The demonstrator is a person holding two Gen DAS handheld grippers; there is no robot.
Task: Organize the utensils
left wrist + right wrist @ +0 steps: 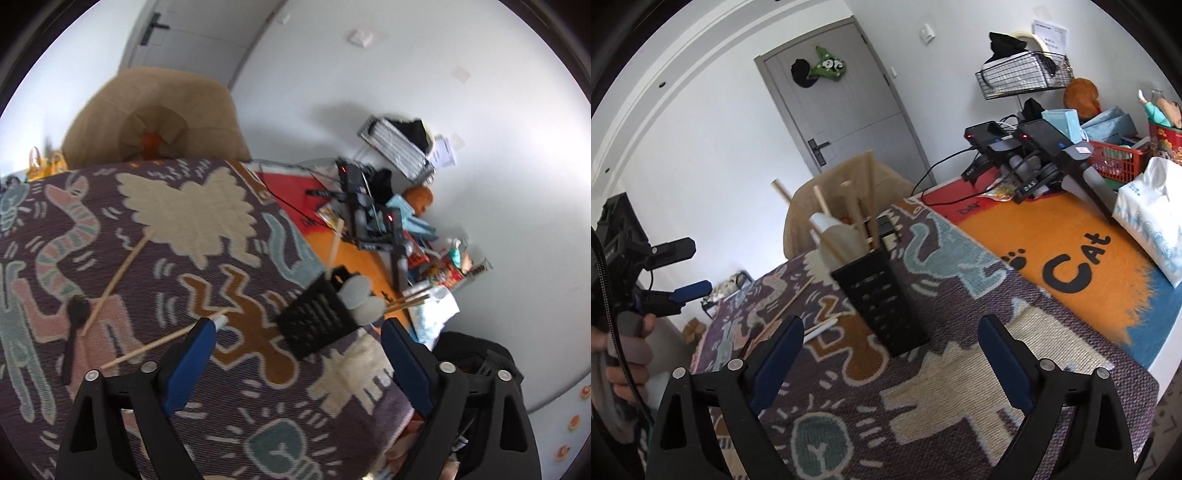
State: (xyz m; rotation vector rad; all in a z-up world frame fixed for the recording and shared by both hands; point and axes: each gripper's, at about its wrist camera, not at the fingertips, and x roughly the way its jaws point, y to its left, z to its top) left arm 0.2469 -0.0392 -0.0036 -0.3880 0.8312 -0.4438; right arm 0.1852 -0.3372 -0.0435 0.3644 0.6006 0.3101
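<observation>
A: Both wrist views are live. The left hand-held gripper (299,328) stands wide open, blue pads spread far apart, nothing between them but patterned cloth.

B: Same on the other side. The right hand-held gripper (891,330) is spread wide too, and it has hold of nothing. The black utensil holder (881,295) stands just beyond its fingertips, clear of both pads.

A: That holder (317,314) sits on the patterned blanket (184,206) that covers the surface, near the edge where the blanket meets the orange cat mat (1067,258). It is already loaded: wooden sticks and pale spoon heads poke out of its top.

B: Loose pieces remain on the blanket. One chopstick (166,341) lies just ahead of the left pad, running off towards the left edge. A white-tipped piece lies right at that pad's tip; I cannot tell what it is, it is blurred.

A: Further left, a second chopstick (116,280) lies slanted, and a black spoon (75,328) lies beside it, bowl away from the camera. Whether the two touch, I cannot tell.

B: From the right wrist view, a person's hand (626,354) grips the handle of the left tool, off the blanket's left edge.

A: At the far right corner, a tissue pack (1152,229) rests on the orange mat, well apart from the holder.
</observation>
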